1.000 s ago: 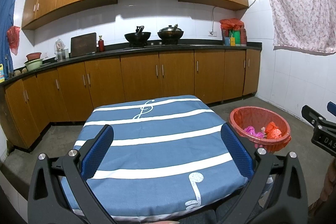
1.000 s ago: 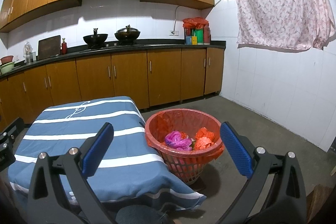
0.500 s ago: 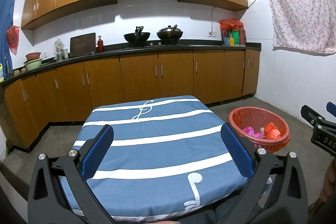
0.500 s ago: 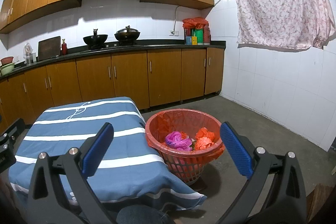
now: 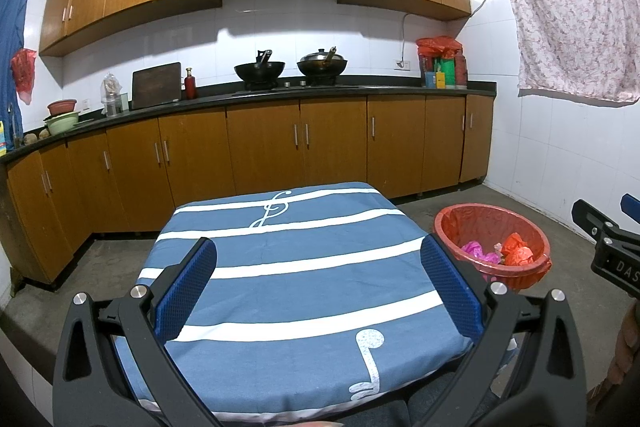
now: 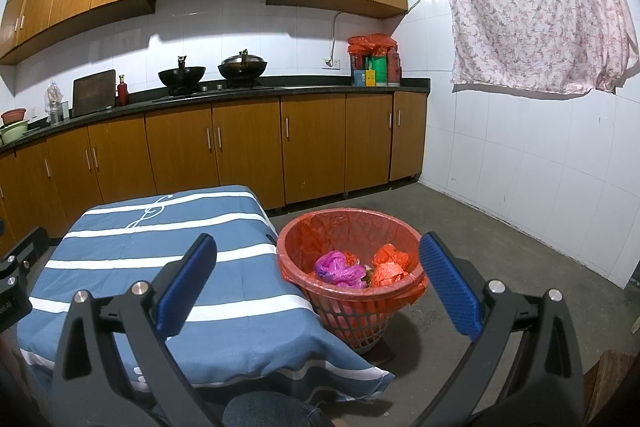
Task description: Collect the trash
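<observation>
Two grippers, both spread wide and both empty, are what I have to work with at this moment. Taking the scene from the biggest thing down: the table (image 5: 304, 267), under its blue cloth with white stripes and music notes, fills the lower middle of the left view, and I see nothing lying on its top from edge to edge. Off its right edge, standing on the concrete floor and close against the hanging cloth, is the red basket (image 6: 352, 311), lined with a red bag. Inside it sit the smaller things: a purple crumpled bag (image 6: 334, 267) toward the side nearest the table and orange crumpled bags (image 6: 388, 267) beside it, touching.

My left gripper (image 5: 318, 281) hangs over the near edge of the table with its blue pads far apart. My right gripper (image 6: 318, 281) looks straight at the basket, its pads framing the rim on either side, nothing between them.

I judge the gathering step to be done or nearly so, since the only trash I can find is already in the basket (the floor near the table's right corner looks bare, though the fisheye hides what lies close underneath). If anything is left, I would guess it is the liner itself: the next move would call for lowering the right gripper to the rim of the red bag, pinching a fold of thin plastic, and bringing the left across to steady the basket.
</observation>
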The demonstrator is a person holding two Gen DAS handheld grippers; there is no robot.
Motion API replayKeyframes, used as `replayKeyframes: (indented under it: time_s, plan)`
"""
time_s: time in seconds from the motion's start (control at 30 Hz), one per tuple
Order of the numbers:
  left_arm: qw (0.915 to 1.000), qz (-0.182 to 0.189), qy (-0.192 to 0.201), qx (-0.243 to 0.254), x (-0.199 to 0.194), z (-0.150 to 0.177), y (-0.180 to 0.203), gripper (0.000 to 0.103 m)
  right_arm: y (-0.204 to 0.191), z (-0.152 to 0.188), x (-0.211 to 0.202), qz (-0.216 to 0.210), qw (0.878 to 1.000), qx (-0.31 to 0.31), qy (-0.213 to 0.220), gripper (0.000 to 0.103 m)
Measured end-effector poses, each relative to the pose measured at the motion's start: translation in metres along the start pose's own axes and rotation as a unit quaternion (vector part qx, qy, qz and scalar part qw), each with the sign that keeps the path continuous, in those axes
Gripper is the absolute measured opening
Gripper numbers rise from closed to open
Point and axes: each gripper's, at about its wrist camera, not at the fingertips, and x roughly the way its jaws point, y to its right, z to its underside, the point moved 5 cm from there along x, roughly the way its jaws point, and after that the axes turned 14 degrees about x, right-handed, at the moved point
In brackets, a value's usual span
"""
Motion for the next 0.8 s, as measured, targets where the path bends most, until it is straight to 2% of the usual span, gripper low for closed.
replayKeyframes:
  time_s: [0.8]
  plan:
    - [1.0, 0.003, 0.006, -0.003, -0.0004, -0.0017, 0.0034, 0.101, -0.0025, -0.0008, -0.0013, 0.0, 1.0, 0.001, -0.001, 0.099]
